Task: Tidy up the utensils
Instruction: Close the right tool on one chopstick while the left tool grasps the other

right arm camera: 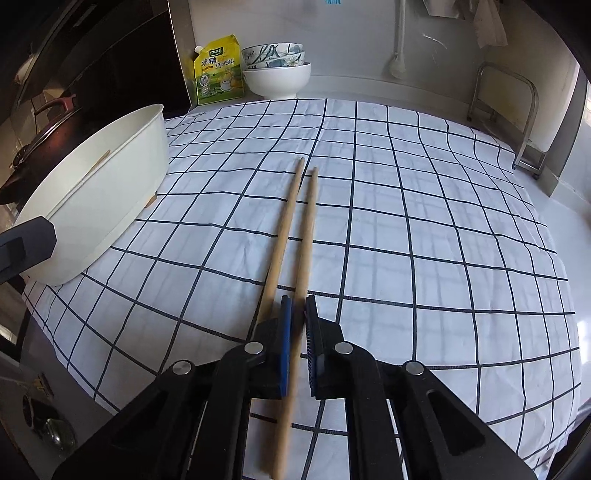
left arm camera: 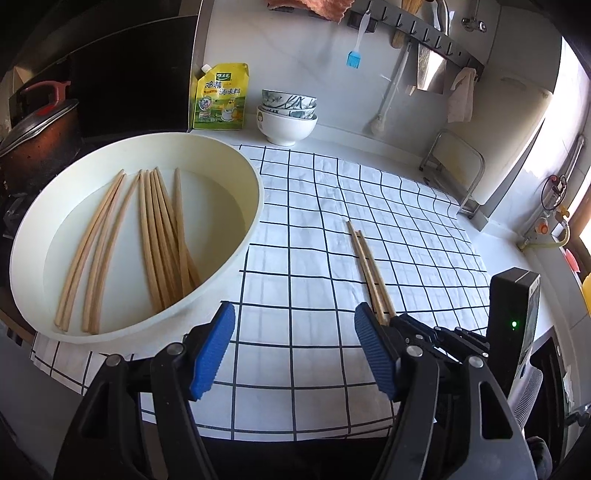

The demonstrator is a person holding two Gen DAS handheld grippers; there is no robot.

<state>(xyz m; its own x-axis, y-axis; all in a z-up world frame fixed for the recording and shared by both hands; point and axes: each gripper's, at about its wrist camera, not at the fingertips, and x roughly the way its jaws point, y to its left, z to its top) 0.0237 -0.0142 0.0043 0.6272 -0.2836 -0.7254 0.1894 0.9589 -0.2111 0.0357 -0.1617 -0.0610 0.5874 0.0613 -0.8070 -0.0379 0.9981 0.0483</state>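
Observation:
A round cream basin [left arm camera: 243, 236] on the left holds several wooden chopsticks [left arm camera: 162, 240]. Two more chopsticks [left arm camera: 369, 266] lie side by side on the checked cloth [left arm camera: 314, 266]. My left gripper [left arm camera: 295, 343] is open and empty above the cloth, beside the basin. In the right wrist view my right gripper [right arm camera: 298, 343] is shut on one chopstick [right arm camera: 306, 236] of the pair. The other chopstick [right arm camera: 282, 236] lies just left of its fingers. The basin [right arm camera: 110, 195] shows at the left.
Stacked bowls [left arm camera: 288, 114] and a yellow seasoning pouch [left arm camera: 219, 98] stand at the back wall. A dark lidded pot [left arm camera: 37, 140] sits left of the basin. A metal rack [left arm camera: 458, 170] stands at the back right. Utensils hang on a wall rail [left arm camera: 417, 29].

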